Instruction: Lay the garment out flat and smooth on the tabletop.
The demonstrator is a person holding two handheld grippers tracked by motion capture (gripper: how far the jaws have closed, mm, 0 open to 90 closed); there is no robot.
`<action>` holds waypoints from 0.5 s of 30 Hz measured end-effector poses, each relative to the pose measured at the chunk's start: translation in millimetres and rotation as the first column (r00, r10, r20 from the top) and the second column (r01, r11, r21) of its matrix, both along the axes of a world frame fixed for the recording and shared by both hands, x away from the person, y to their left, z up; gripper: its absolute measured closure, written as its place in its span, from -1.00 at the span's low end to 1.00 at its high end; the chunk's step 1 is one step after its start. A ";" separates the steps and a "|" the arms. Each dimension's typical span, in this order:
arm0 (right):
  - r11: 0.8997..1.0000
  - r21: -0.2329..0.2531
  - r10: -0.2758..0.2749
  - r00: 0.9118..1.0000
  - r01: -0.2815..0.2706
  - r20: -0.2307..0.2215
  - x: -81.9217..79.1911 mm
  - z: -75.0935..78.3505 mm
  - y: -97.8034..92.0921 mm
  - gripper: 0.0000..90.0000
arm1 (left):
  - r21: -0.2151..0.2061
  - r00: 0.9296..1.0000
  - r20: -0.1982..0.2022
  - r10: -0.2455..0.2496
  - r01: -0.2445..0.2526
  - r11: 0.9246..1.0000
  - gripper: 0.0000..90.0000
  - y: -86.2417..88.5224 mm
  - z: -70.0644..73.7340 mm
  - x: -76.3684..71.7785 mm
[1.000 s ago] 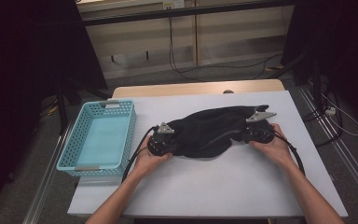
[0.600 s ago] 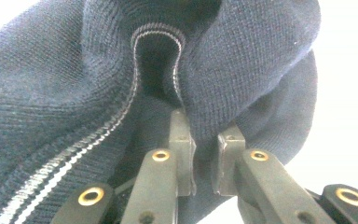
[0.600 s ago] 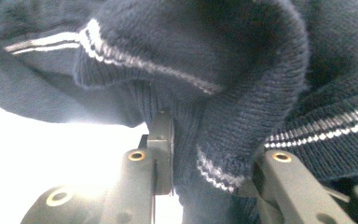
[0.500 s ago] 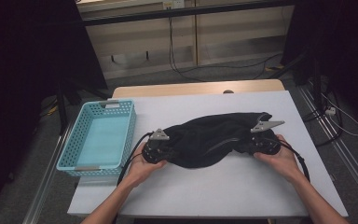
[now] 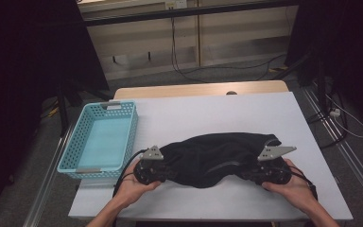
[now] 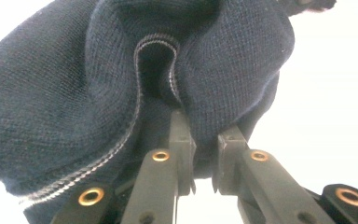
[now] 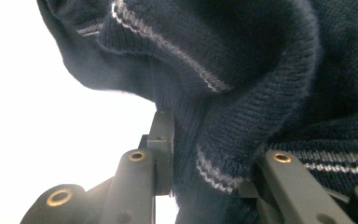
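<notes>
The left gripper (image 5: 157,171) pinches a fold of the dark knit sweater (image 5: 212,158); in the left gripper view its jaws stand close together with a thin layer of cloth (image 6: 121,84) squeezed between them, a stitched hem curling just above the tips. The right gripper (image 5: 264,172) holds the other end: in the right gripper view a thicker bunch of knit, with pale stripes at the cuff or hem (image 7: 214,175), fills the wider gap between its jaws, so it too is clamped on the sweater. Each gripper sits in one of the person's hands at the near edge of the desk (image 5: 208,113).

Between the two grippers the sweater lies stretched sideways in a low, sagging band, resting on the desk and humped up just beyond them. Farther off, to the far left of the left gripper, a light blue basket (image 5: 73,156) stands empty at the desk's edge, well apart from the sweater.

The step in hand looks like spreading or folding the sweater, held by both ends. The next move probably calls for lifting both ends together and keeping both grips firm, so the knit does not slip out while it is laid flat or folded over.

The high view gives the whole layout: sweater, basket, both hands. The gripper views add the grip itself, the knit's weave and the striped trim, which from above reads as plain black.
</notes>
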State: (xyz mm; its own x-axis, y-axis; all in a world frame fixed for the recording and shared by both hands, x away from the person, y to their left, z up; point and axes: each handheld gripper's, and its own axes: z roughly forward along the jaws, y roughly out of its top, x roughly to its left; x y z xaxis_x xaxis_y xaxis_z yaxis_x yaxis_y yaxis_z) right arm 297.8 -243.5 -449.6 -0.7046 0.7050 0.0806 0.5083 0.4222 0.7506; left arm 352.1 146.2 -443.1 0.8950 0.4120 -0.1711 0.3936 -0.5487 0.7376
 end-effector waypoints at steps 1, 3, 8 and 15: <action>1.000 0.000 0.007 1.000 -0.007 0.001 -4.3 -0.3 0.9 0.47 | -0.002 1.000 -0.002 0.002 -0.002 1.000 0.80 2.3 -1.2 -3.3; 1.000 -0.008 0.011 1.000 -0.011 0.014 -7.7 -1.8 2.1 0.45 | 0.013 0.999 0.025 0.035 -0.035 0.999 0.78 4.0 -1.6 -5.0; 1.000 -0.029 -0.002 0.999 0.004 0.050 -2.1 -2.8 2.7 0.22 | -0.026 0.996 0.064 0.067 -0.066 0.997 0.48 -1.3 6.4 0.2; 0.998 0.037 -0.055 0.989 0.051 0.137 -6.8 10.3 -7.4 -0.20 | -0.038 0.988 0.140 0.067 -0.062 0.997 0.36 -6.8 20.6 3.6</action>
State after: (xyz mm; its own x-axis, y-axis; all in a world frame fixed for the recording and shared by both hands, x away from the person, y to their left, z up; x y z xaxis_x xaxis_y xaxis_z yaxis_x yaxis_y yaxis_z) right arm 291.1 -250.8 -439.2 -0.6724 0.7401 0.0092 0.4196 0.3709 0.8285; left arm 355.6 139.4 -422.6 0.8829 0.4658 -0.0595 0.3181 -0.4999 0.8056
